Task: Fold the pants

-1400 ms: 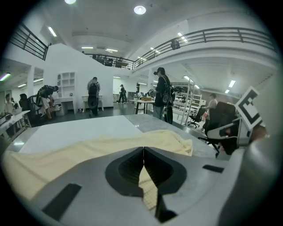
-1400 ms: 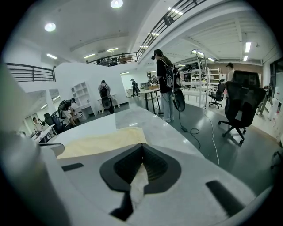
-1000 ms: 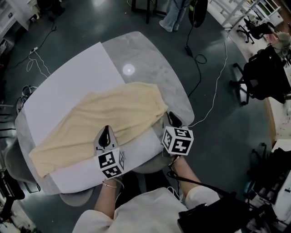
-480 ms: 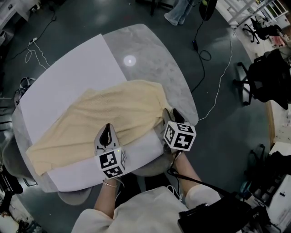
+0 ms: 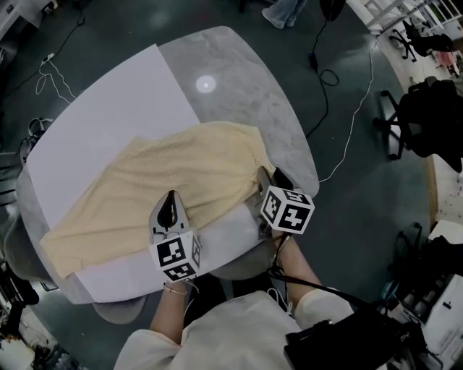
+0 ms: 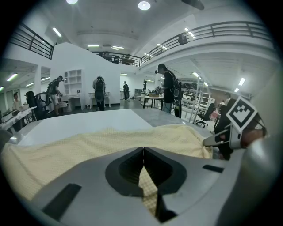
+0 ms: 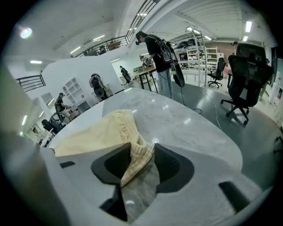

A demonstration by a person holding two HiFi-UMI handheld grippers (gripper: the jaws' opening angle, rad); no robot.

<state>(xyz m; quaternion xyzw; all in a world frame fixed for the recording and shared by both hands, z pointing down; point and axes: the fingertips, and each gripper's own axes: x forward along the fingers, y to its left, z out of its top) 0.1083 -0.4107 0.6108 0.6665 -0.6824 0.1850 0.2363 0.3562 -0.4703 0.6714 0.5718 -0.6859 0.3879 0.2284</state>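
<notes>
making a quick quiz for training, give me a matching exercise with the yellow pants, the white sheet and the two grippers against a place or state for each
1 pale yellow fabric pants
2 white rectangular sheet
3 left gripper
4 right gripper

a jaws apart, ribbed waistband between them
b under the pants, on the grey marble table
c jaws shut on cloth
d spread out across the sheet

Pairs: 1-d, 2-b, 3-c, 4-a

Near edge of pants [image 5: 166, 173] under left gripper [image 5: 171, 196] — bystander's legs [image 5: 286, 11] cropped at top.
</notes>
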